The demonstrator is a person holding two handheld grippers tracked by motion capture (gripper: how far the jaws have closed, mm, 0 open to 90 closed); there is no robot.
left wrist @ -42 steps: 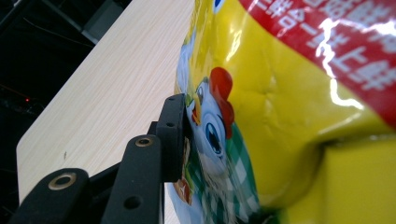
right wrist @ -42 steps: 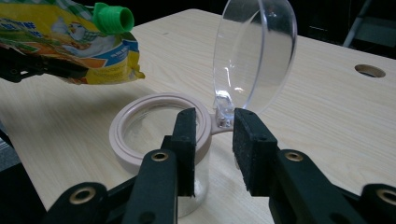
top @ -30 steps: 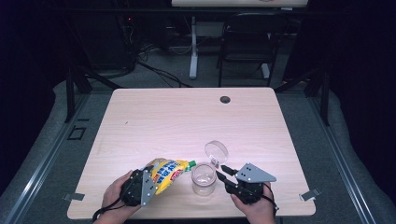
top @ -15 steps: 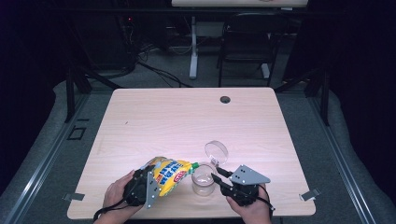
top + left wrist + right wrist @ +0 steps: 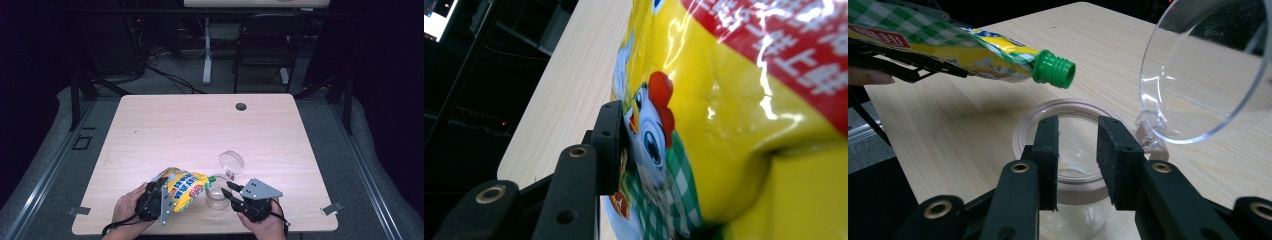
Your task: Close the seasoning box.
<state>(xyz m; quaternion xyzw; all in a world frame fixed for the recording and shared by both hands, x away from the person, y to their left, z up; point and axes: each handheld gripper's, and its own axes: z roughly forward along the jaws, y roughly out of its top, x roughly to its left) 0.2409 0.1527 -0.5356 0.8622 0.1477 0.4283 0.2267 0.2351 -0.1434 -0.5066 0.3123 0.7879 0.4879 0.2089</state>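
Observation:
A yellow pouch (image 5: 185, 187) with a cartoon chicken and a green screw spout (image 5: 1053, 67) lies tilted in my left gripper (image 5: 167, 192), which is shut on its body (image 5: 734, 125). The spout has no cap on it and points over the mouth of a clear glass jar (image 5: 216, 200). The jar's pink-ringed rim (image 5: 1023, 135) is uncovered, and its clear hinged lid (image 5: 1208, 75) stands swung back on the far right side. My right gripper (image 5: 1078, 150) sits at the jar's near side. Its pads stand a little apart, with the rim showing in the gap and nothing pinched.
The light wooden table (image 5: 200, 125) has a small round cable hole (image 5: 241, 106) near its far edge. Both hands work close to the front edge. Beyond the table stand a dark chair (image 5: 265, 45) and a desk leg.
My right gripper has edged left, closer to the jar. The pouch and its spout have shifted slightly toward the jar mouth.

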